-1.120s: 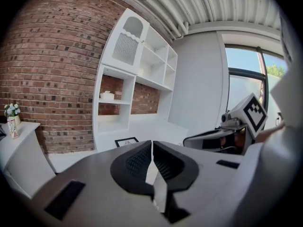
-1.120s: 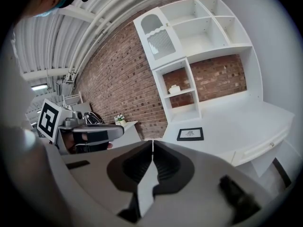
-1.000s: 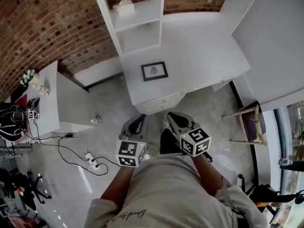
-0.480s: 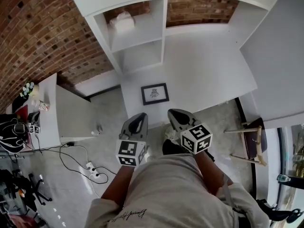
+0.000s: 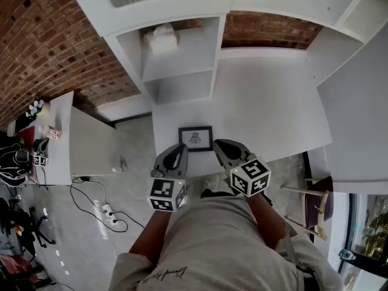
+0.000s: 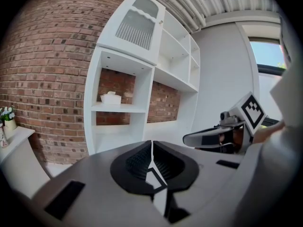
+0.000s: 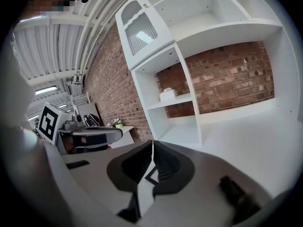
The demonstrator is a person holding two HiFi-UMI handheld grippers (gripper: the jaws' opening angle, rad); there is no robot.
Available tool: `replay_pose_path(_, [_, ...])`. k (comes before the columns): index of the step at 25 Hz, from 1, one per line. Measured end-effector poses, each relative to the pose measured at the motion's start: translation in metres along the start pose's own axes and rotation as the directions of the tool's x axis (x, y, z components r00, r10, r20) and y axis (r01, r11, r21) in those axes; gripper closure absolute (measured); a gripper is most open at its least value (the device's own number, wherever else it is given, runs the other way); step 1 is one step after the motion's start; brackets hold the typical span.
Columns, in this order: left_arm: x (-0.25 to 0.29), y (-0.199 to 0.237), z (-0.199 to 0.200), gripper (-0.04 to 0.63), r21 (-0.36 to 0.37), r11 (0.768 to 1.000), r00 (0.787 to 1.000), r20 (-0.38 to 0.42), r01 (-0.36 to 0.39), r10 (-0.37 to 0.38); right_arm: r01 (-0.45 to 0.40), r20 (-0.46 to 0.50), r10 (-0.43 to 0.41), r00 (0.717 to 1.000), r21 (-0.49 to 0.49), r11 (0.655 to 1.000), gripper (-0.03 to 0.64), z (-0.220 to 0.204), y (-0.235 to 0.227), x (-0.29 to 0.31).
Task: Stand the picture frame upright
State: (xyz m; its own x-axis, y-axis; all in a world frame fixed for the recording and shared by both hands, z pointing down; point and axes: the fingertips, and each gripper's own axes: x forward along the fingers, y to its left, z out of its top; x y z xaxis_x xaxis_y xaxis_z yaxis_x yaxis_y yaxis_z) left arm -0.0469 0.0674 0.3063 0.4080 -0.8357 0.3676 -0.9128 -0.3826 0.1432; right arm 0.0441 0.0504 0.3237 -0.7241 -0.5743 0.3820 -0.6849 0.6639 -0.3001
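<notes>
The picture frame (image 5: 195,138) lies flat and face up on the white desk (image 5: 267,102), near its front edge, just left of centre in the head view. Its long axis runs left to right across the picture, and its top edge points up the frame toward the white shelves (image 5: 182,71). It has a dark border and a pale mat around a small dark image that is too small to make out.

The left gripper (image 5: 177,152) and the right gripper (image 5: 221,145) sit side by side just below the picture frame, one at each lower corner. From above I cannot tell whether either one touches it.

In the left gripper view the left gripper's (image 6: 151,157) jaws are pressed together with nothing between them. The right gripper's (image 7: 152,162) jaws look the same in its own view.

Both gripper views look over the desk toward the shelves and the brick wall (image 6: 52,70), so their own bodies hide the picture frame. A pale box (image 5: 162,40) sits on one shelf. The person's torso fills the bottom of the head view.
</notes>
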Motion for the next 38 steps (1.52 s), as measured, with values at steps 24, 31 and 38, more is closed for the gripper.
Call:
replay_pose_path(24, [0.038,0.001,0.014,0.572,-0.013,0.997,0.997,-0.016,-0.079,0.079,-0.102,-0.021,0.102,0.995,-0.005,0.995,0.588,0.012,-0.036,0.020])
replay_pose_path(31, [0.037,0.010,-0.003,0.572,-0.016,0.996,0.993,-0.079,-0.086,0.084,-0.084,-0.036,0.086,0.996,0.036,0.996,0.588,-0.001,-0.041,0.020])
replay_pose_path(38, [0.039,0.028,-0.022,0.572,-0.025,0.997,0.987,-0.148,-0.068,0.063,-0.032,-0.093,0.039,0.995,0.076,0.997,0.588,-0.025,-0.048,0.026])
